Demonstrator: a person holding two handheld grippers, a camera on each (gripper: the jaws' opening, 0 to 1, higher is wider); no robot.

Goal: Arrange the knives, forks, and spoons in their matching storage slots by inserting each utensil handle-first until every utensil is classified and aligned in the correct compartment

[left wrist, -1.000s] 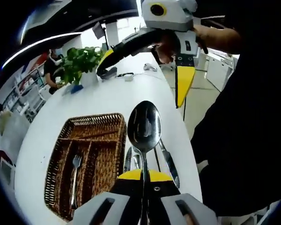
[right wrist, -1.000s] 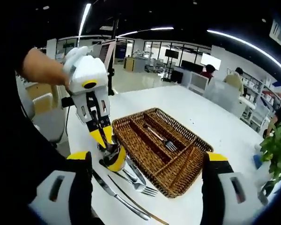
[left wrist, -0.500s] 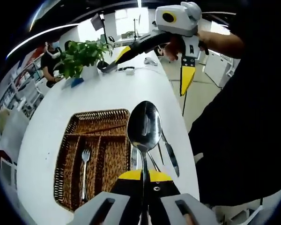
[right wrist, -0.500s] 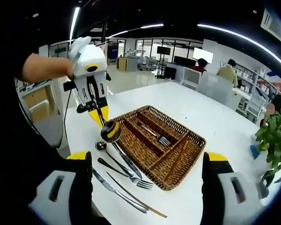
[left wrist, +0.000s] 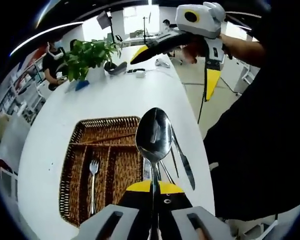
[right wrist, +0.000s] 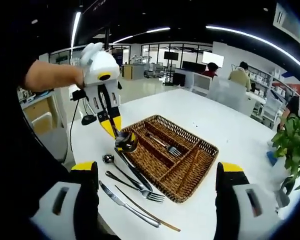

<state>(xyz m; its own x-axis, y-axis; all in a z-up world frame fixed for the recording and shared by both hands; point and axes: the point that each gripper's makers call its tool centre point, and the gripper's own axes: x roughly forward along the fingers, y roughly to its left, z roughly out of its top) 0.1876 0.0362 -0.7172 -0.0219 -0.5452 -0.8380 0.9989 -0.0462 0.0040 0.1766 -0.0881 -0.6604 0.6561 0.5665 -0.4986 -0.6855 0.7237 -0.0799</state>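
Observation:
My left gripper [left wrist: 153,189] is shut on the handle of a steel spoon [left wrist: 153,134], whose bowl points forward. In the right gripper view, that left gripper [right wrist: 115,127] holds the spoon [right wrist: 126,142] in the air above the near left corner of the wicker tray [right wrist: 210,147]. The wicker tray [left wrist: 105,120] has long compartments, and one fork [left wrist: 93,175] lies in a compartment. My right gripper [right wrist: 157,172] stands wide open with nothing between its jaws; the right gripper [left wrist: 176,67] hovers high past the table's far end.
Beside the tray on the white table lie a small spoon [right wrist: 108,159], a fork [right wrist: 137,187], a knife [right wrist: 127,207] and a thin brown stick [right wrist: 150,212]. A potted plant [left wrist: 87,57] stands at the far end. People sit at desks in the background.
My left gripper has risen from the loose utensils with the spoon in it and moved to above the tray's corner. The right gripper stays open and has drawn back a little.

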